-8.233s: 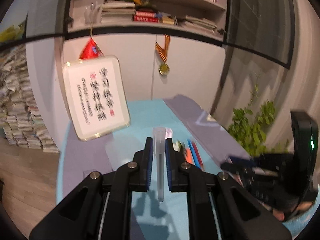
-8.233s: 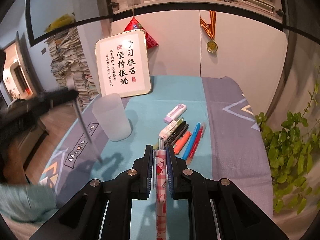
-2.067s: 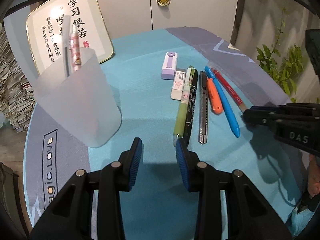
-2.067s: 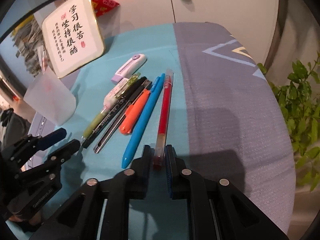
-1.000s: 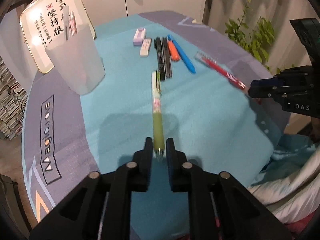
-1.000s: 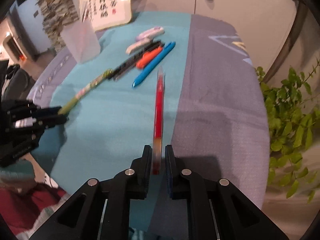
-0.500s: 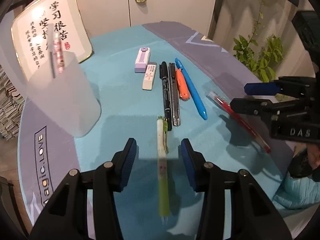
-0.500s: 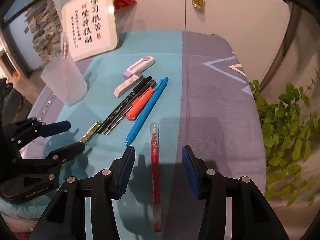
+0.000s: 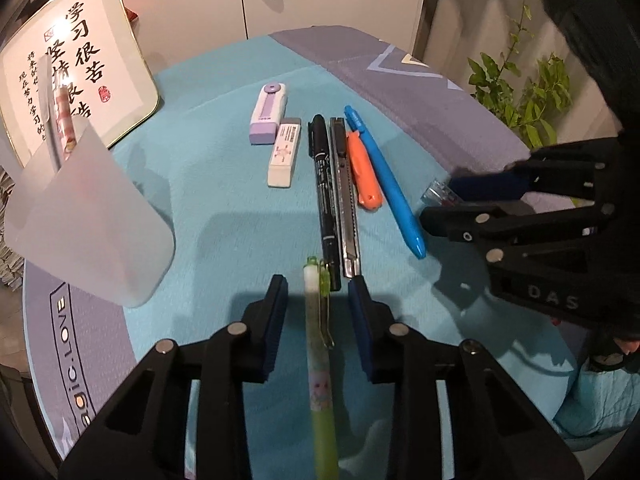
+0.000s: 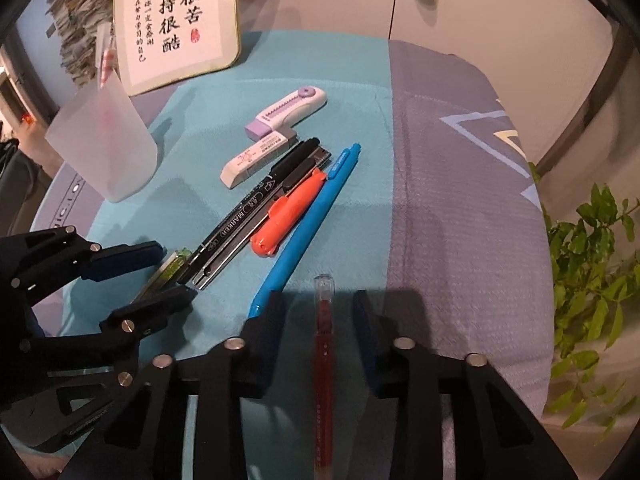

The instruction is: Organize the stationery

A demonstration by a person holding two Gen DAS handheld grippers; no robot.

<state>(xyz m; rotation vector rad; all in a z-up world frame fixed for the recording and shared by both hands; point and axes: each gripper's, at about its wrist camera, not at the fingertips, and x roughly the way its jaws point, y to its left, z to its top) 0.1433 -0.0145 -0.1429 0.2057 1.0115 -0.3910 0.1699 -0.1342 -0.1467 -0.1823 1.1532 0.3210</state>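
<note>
Worktop (image 9: pixel 208 168) w/ teal cloth: frosted cup (image 9: pixel 92 216) stands far left, already holding two pens, so prob. the drop target; remaining items lie in a tidy row mid-cloth, easy to pick singly. Left gripper (image 9: pixel 318 292) straddles green pen (image 9: pixel 316 344), jaws apart but closing, pads not yet touching. Right gripper (image 10: pixel 318 308) likewise closing over red pen (image 10: pixel 323 344), no contact yet; both pens flat on cloth.

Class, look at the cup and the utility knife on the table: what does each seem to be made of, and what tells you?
Cup: likely frosted translucent plastic; pens inside show blurred through its wall.
Utility knife: seemingly metal body, grey sheen, dark slider.
</note>
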